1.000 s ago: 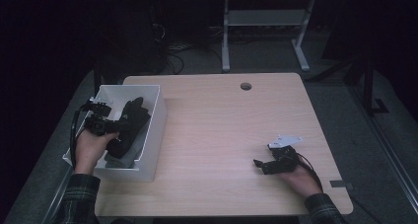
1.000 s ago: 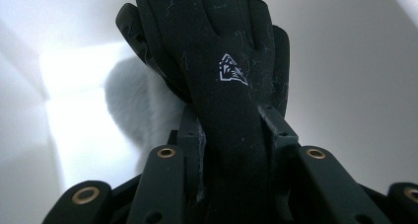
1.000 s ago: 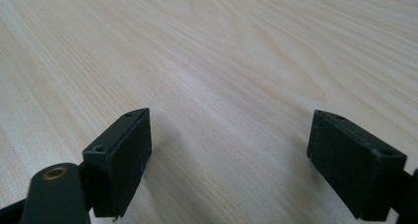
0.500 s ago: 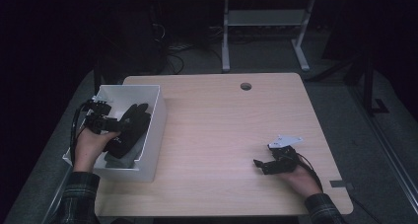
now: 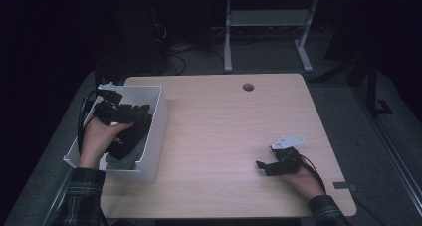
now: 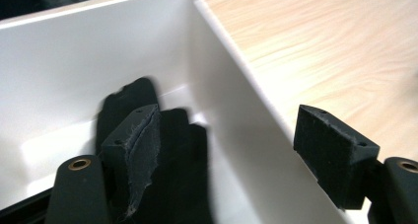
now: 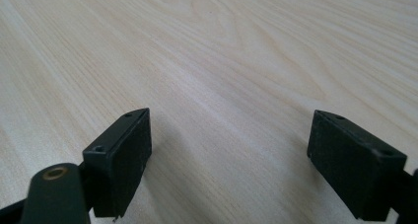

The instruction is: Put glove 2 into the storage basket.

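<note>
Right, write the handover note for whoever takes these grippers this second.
Left gripper: above the white bin, jaws just opened, nothing between them.
Right gripper: open, empty, low over the bare table.
Black glove: lying inside the bin, free of the pads.
Done: glove appears dropped in the bin.
Left: probably just draw the left hand clear of the bin.

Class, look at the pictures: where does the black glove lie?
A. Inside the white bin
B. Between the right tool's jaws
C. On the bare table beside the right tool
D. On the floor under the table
A: the glove lies inside the white bin, below the open left tool.
</note>
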The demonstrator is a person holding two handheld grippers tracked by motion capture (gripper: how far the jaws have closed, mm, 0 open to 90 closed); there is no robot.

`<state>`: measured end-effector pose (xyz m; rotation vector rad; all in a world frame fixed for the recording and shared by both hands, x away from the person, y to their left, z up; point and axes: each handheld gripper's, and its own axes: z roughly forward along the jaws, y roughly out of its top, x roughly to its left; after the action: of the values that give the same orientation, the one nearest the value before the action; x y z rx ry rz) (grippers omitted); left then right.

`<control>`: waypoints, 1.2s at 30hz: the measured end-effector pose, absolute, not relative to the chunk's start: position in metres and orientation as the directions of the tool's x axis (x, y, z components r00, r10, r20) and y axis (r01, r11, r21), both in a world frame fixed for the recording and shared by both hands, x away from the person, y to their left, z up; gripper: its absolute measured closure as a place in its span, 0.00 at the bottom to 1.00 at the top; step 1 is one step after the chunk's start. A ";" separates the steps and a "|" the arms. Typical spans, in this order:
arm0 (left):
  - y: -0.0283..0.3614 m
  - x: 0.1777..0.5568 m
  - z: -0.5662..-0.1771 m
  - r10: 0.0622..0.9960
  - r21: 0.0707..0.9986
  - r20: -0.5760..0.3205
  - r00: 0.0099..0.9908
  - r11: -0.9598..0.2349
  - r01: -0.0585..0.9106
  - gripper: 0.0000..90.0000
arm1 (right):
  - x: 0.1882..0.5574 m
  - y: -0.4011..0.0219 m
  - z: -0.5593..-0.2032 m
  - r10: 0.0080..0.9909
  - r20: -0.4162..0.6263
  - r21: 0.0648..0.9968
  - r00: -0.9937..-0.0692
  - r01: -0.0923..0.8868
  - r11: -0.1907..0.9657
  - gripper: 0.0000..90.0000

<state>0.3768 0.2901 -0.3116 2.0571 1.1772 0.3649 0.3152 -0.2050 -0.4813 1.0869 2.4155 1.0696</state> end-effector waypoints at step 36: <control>0.134 0.344 -0.383 0.623 0.708 -0.120 0.773 -0.491 0.506 0.25 | 0.315 -0.205 -0.481 0.732 0.041 0.728 -0.680 0.522 0.444 0.19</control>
<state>0.3438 0.1339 -0.3832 2.1937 0.8371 0.1940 0.3150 -0.2049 -0.4814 1.0798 2.4184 1.0724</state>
